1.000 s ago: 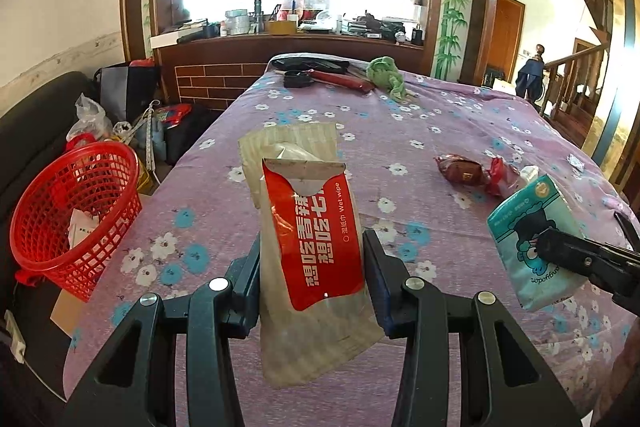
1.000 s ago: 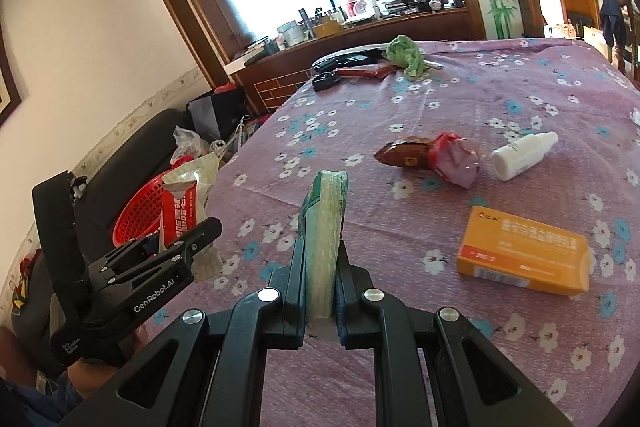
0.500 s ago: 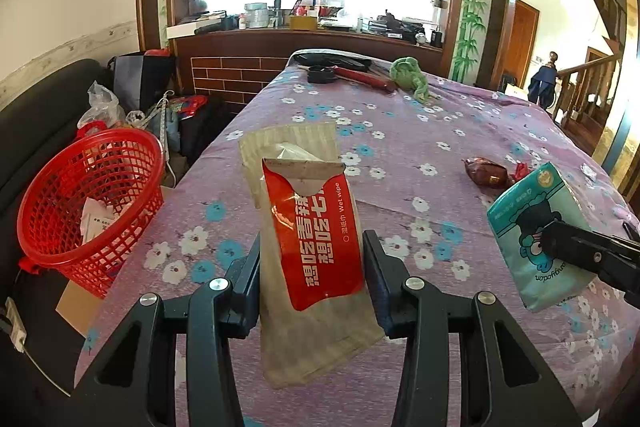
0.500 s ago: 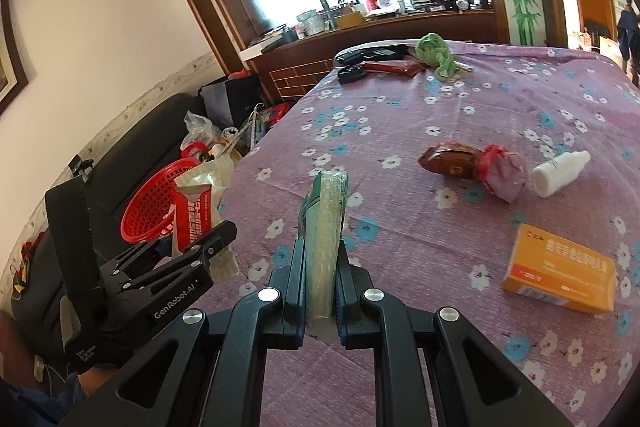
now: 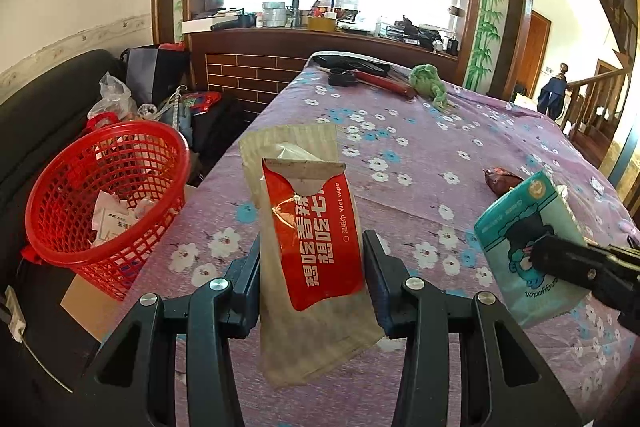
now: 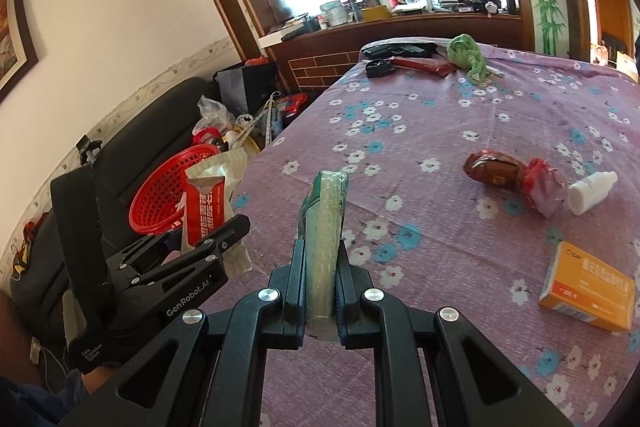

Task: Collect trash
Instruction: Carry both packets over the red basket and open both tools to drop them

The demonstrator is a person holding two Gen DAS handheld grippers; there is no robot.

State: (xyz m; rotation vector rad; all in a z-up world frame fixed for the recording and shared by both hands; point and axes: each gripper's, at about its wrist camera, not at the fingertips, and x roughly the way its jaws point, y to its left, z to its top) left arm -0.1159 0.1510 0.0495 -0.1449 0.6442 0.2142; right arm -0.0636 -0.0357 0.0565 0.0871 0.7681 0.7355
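My left gripper (image 5: pixel 311 269) is shut on a red and beige wet wipe packet (image 5: pixel 312 239), held upright over the table's left edge. It also shows in the right wrist view (image 6: pixel 208 215). My right gripper (image 6: pixel 319 269) is shut on a teal tissue pack (image 6: pixel 323 235), seen edge-on; its face with a bear shows in the left wrist view (image 5: pixel 528 247). A red mesh basket (image 5: pixel 100 203) with paper scraps stands to the left, below the table, and also shows in the right wrist view (image 6: pixel 160 195).
On the purple flowered tablecloth (image 6: pixel 440 131) lie a brown and red wrapper (image 6: pixel 512 175), a white bottle (image 6: pixel 592 191), an orange box (image 6: pixel 588 291), a green cloth (image 6: pixel 468 61) and dark items at the far end. A black sofa (image 6: pixel 132 131) and bags stand left.
Both grippers with their packets have moved back and left. The red basket now looks nearer and larger in the left wrist view.
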